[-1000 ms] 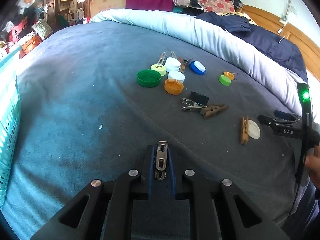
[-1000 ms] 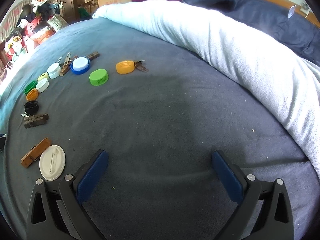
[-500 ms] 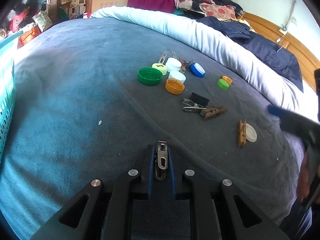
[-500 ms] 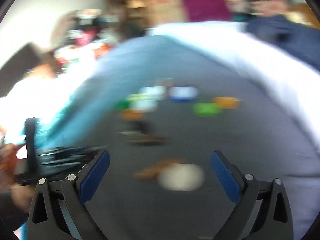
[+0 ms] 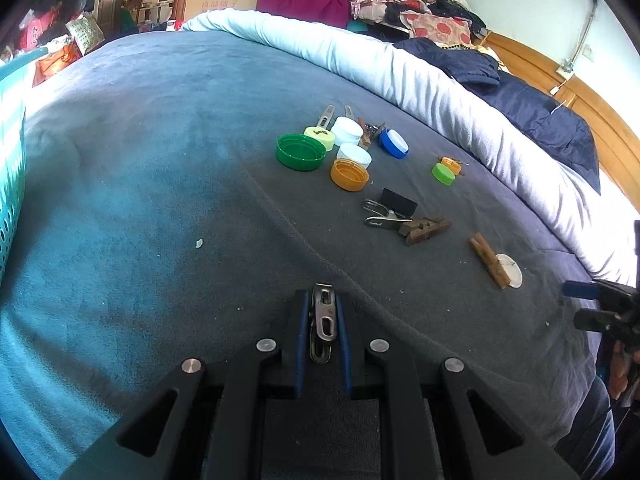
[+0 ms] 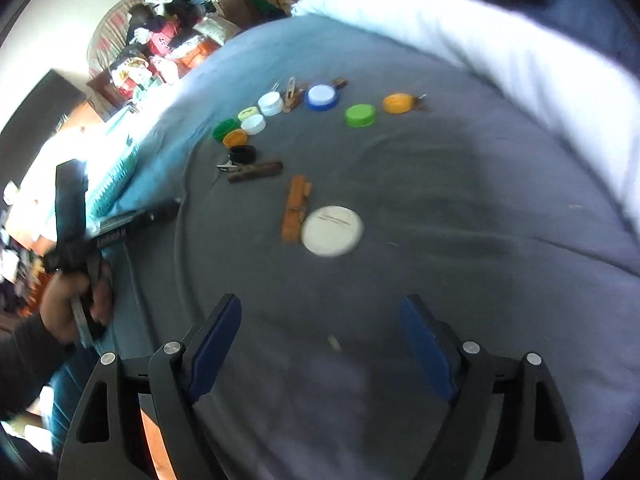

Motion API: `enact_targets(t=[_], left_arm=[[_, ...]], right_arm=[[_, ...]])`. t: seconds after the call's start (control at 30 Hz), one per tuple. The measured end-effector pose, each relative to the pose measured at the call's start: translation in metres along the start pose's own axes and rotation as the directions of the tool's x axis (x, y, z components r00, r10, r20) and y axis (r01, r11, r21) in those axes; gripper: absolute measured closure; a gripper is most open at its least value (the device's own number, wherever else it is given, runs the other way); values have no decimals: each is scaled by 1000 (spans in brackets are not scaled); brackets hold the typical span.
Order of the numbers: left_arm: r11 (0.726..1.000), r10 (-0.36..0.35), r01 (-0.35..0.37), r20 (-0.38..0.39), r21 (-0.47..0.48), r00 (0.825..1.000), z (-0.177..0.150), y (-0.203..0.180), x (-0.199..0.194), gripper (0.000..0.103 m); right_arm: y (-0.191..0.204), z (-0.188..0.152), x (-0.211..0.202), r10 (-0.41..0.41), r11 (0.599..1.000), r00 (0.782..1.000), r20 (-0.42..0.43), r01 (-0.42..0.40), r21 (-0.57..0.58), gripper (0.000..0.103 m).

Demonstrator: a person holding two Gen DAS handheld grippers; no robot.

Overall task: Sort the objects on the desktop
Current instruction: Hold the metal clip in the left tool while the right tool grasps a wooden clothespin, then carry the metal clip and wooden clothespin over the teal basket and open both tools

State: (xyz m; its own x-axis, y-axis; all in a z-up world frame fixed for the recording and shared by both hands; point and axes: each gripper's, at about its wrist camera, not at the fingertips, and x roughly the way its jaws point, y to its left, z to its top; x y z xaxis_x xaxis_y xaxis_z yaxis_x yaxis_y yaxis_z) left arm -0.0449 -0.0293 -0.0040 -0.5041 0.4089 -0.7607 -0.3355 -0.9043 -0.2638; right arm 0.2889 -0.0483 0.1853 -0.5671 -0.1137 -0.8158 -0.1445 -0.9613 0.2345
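My left gripper (image 5: pixel 322 312) is shut on a metal clip (image 5: pixel 322 320) and holds it low over the grey blanket. Ahead lie a green lid (image 5: pixel 300 152), an orange lid (image 5: pixel 349 174), white caps (image 5: pixel 348 130), a blue cap (image 5: pixel 394 144), a black binder clip (image 5: pixel 396 202) and wooden clothespins (image 5: pixel 426 229). My right gripper (image 6: pixel 320 316) is open and empty. A white lid (image 6: pixel 332 230) beside a wooden clothespin (image 6: pixel 296 208) lies just ahead of it. The left gripper also shows in the right wrist view (image 6: pixel 160 212).
A turquoise basket (image 5: pixel 10 160) stands at the far left edge. A rolled pale duvet (image 5: pixel 400 72) runs along the back of the bed. The right gripper shows at the right edge of the left wrist view (image 5: pixel 600 304). Clutter fills the room behind.
My right gripper swung left and now faces the white lid and the row of caps. My left gripper kept hold of the metal clip and shifted slightly.
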Motion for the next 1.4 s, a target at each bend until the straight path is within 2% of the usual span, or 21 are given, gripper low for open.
enact_targets(t=[0.03, 0.07, 0.13, 0.2, 0.27, 0.37, 0.43, 0.6, 0.63, 0.67, 0.7, 0.8, 0.93, 1.1, 1.23, 1.4], left_arm=[[1000, -3, 3, 0, -3, 1000, 1, 1, 1, 89], [1000, -3, 3, 0, -3, 1000, 1, 1, 1, 89], [1000, -1, 1, -1, -1, 1000, 1, 2, 0, 89], [1000, 2, -2, -1, 2, 1000, 1, 1, 2, 89], [1000, 2, -2, -1, 2, 1000, 1, 2, 1, 89], [1000, 2, -2, -1, 3, 1000, 1, 2, 0, 89], [1000, 1, -1, -1, 3, 1000, 1, 3, 0, 89], [1000, 11, -11, -1, 9, 1000, -1, 1, 0, 89], [999, 27, -27, 1, 18, 1000, -1, -1, 0, 87], [998, 48, -49, 3, 31, 999, -2, -3, -2, 87], [996, 75, -75, 8, 53, 997, -2, -8, -3, 89], [987, 136, -140, 59, 75, 989, -1, -16, -19, 89], [971, 225, -233, 129, 53, 966, 7, -19, -50, 89], [938, 321, -342, 237, 54, 917, 24, -18, -99, 89], [926, 352, -377, 294, 31, 888, 35, -10, -134, 89], [916, 381, -402, 328, -3, 865, 45, 9, -167, 89]], right_arm=[[2, 2, -2, -14, 1000, 1000, 18, 14, -14, 22], [4, 6, 0, -18, 1000, 999, 32, 19, -15, 28], [2, 20, 12, -6, 1000, 999, 39, 6, -15, 50], [12, 33, 29, -1, 999, 999, 41, 3, -43, 60], [22, 47, 43, 0, 997, 999, 34, 3, -82, 62], [37, 62, 71, -41, 990, 999, -5, 40, -136, 62], [39, 62, 88, -97, 984, 995, -33, 90, -156, 65], [41, 58, 98, -119, 979, 993, -10, 115, -169, 66], [41, 59, 98, -123, 981, 992, -12, 119, -155, 68], [40, 61, 96, -127, 982, 992, -12, 124, -141, 74], [39, 63, 96, -106, 987, 994, -21, 102, -126, 88], [47, 66, 83, -84, 988, 996, 14, 85, -125, 90], [66, 80, 52, -38, 989, 995, 94, 51, -137, 90], [97, 109, 22, 1, 984, 986, 166, 28, -177, 90], [126, 131, 6, 41, 976, 976, 212, 5, -216, 90], [164, 155, -4, 106, 964, 967, 232, -43, -262, 90]])
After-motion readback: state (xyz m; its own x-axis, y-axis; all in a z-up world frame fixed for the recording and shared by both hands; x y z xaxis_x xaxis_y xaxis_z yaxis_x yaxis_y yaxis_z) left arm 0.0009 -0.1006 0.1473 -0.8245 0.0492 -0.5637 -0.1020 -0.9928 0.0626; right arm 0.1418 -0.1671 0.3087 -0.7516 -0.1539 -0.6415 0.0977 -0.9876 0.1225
